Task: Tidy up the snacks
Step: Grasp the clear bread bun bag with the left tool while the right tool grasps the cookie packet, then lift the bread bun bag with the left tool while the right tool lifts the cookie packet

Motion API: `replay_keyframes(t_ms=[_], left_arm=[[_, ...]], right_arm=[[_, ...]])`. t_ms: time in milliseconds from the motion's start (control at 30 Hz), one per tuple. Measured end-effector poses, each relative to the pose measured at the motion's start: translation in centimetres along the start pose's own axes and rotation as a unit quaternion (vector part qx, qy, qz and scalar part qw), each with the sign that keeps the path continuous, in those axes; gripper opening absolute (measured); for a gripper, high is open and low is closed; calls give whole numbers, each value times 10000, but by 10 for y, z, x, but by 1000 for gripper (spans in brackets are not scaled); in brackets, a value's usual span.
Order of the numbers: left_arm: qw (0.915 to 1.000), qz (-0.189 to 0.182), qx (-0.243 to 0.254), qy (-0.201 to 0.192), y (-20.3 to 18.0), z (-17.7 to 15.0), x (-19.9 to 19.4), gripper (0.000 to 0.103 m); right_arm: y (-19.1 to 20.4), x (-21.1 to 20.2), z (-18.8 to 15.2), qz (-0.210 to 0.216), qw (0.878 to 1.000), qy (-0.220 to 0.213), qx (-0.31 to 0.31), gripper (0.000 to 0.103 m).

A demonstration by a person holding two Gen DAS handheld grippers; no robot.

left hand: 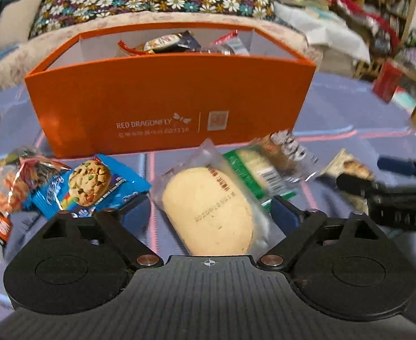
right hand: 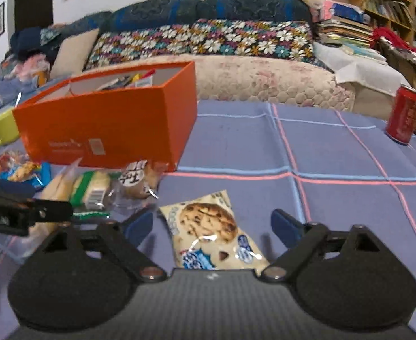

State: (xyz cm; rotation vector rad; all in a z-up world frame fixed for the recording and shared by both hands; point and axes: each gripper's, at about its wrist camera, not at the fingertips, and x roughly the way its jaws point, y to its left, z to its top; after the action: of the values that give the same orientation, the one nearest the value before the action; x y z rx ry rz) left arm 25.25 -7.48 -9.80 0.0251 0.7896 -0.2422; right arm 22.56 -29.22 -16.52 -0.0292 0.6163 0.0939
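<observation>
An orange box stands on the checked tablecloth with several snack packets inside. In front of it lies a pale oval cake in a clear wrapper. My left gripper is open, one blue pad on each side of the cake, close to the wrapper but not pressing it. In the right wrist view a cream chocolate-chip cookie packet lies flat between the fingers of my open right gripper, with a gap on both sides. The orange box sits to the upper left there.
A blue cookie packet, a red-orange packet, a green-labelled snack and a round black-and-white labelled snack lie along the box's front. A yellow-green mug stands left of the box and a red can at the far right. A sofa backs the table.
</observation>
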Motion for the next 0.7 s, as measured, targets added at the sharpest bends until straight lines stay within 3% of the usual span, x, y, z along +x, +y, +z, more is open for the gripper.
replay_keyframes(t_ms=[33,100,133,200,500,600,667,700], left_arm=[[9999,-3,36,101,2,-2,3,49],[9999,-1,113,111,5,-5,2,35],[9998,9,164,103,8,-7,-1,25],[9997,-105,188,150,14,-11,-5,23],[9963,-248,750,323,34,-62,-56,24],[9955,-248,879,237,38,-73,-66,38],[9955,-94,935,146,39,-75,-64,58],[9958,-53,912,112,40,-74,-63,59]], right_arm=[[1,3,-2,0,9999,101,-23,70],[4,3,-2,10,9999,153,-18,52],[5,0,-2,16,9998,197,-36,51],[6,-7,-5,115,9996,254,24,51],[37,-47,-35,487,9978,323,-315,54],[41,-49,-36,514,9976,331,-331,60],[41,-49,-36,528,9974,356,-323,63],[41,-49,-36,541,9974,363,-310,66]])
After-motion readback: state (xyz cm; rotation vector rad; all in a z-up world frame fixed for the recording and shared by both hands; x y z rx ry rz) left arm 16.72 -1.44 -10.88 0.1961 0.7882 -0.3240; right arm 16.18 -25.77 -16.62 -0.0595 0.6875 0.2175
